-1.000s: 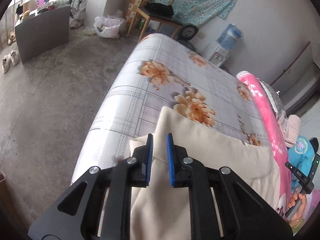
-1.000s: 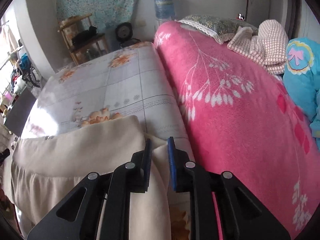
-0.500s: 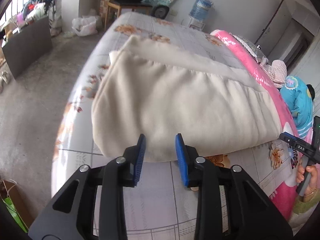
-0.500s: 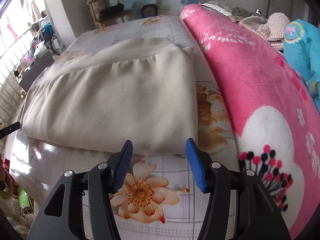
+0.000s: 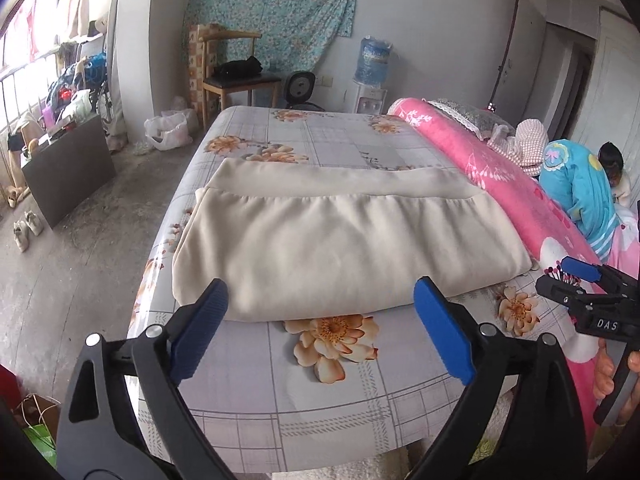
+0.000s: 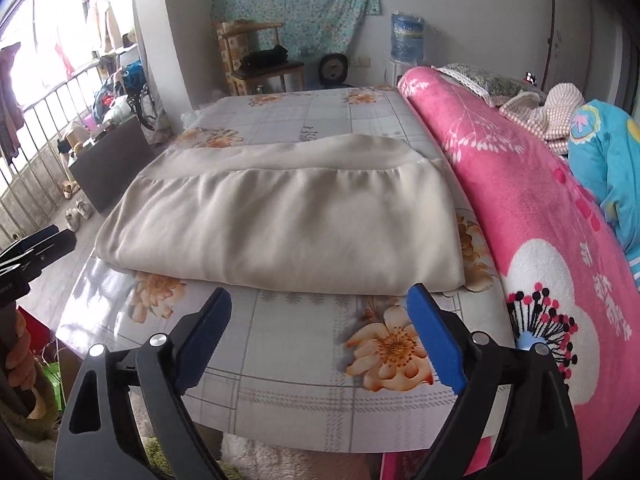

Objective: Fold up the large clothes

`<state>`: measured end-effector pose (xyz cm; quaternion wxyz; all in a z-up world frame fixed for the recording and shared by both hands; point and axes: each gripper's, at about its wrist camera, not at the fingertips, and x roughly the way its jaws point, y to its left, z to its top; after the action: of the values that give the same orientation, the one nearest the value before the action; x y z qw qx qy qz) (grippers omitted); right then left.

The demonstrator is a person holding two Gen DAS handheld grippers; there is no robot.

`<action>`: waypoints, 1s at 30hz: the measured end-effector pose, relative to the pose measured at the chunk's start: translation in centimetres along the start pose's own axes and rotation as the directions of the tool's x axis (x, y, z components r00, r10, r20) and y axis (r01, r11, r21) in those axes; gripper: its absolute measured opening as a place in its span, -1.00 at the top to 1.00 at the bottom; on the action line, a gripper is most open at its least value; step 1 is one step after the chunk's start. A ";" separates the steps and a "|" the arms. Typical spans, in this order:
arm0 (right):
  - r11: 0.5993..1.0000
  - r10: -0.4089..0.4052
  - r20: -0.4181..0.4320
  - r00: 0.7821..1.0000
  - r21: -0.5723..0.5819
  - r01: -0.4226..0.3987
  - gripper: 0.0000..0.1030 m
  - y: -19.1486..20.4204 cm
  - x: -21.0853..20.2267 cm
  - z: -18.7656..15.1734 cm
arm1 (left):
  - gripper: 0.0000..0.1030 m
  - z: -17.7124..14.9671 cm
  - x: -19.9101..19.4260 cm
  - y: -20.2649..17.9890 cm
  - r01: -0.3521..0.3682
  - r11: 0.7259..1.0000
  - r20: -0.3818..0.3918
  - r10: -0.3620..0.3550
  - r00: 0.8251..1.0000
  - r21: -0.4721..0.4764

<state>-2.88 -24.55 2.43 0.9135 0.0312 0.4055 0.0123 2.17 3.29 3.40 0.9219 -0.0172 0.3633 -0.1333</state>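
We hold our left gripper (image 5: 320, 324) with its blue-padded jaws spread wide and empty, a little back from the near edge of the folded cream fabric garment (image 5: 340, 244). Our right gripper (image 6: 320, 326) also stands wide open, holding nothing. The garment lies flat on the grey floral-printed bed sheet (image 5: 336, 140), at 12 o'clock from both grippers. At 3 o'clock of the garment, just beside it, runs the pink fleece blanket (image 6: 532, 208). At 12 o'clock, beyond the bed, stands a wooden chair (image 5: 236, 76).
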 end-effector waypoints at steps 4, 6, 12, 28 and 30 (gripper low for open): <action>1.000 0.007 0.055 0.998 0.005 -0.008 -0.82 1.4 -1.9 0.4 | -0.77 0.5 -0.6 -2.2 -0.061 0.997 0.017 0.061 0.998 0.039; 1.000 0.012 0.078 0.997 0.018 -0.013 -0.88 1.6 -2.6 0.6 | -0.77 0.6 -0.7 -3.0 -0.087 0.995 0.030 0.086 0.996 0.052; 0.994 -0.108 0.116 0.987 -0.008 0.110 -0.88 2.4 -3.1 1.0 | -0.80 0.9 -0.9 -4.0 -0.203 0.979 0.066 0.201 0.977 0.020; 0.990 -0.127 -0.053 0.990 0.056 0.130 -0.88 1.9 1.6 0.0 | -0.81 -1.2 3.6 -6.0 -0.234 0.972 -0.143 0.237 0.961 0.036; 0.990 -0.124 -0.074 0.990 0.063 0.129 -0.88 1.8 2.1 -0.2 | -0.81 -1.4 3.9 -5.9 -0.243 0.969 -0.158 0.245 0.956 0.032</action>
<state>-1.64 -22.67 0.84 0.8962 0.0358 0.4383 -0.0583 2.62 -3.34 0.52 0.8991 0.0443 0.4351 -0.0217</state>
